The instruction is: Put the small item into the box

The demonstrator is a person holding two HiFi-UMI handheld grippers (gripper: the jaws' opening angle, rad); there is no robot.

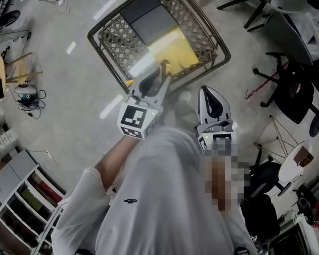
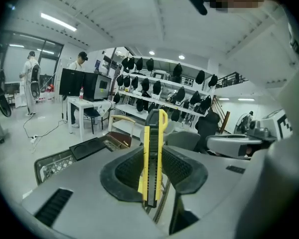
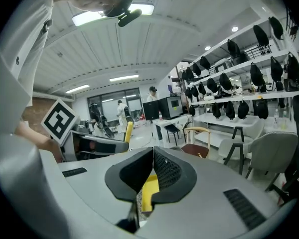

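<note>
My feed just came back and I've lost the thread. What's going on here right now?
A person stands over a lattice-walled box on the floor, with a gripper in each hand. The left tongs are clamped on a yellow and black utility knife, held upright above the box's near edge and not yet inside it. The right tongs are shut with nothing between them, raised alongside.

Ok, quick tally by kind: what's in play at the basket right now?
grippers: 2, left gripper and right gripper
yellow utility knife: 1
wire basket: 1
dark grey panel: 1
yellow sheet: 1
Total: 6
</note>
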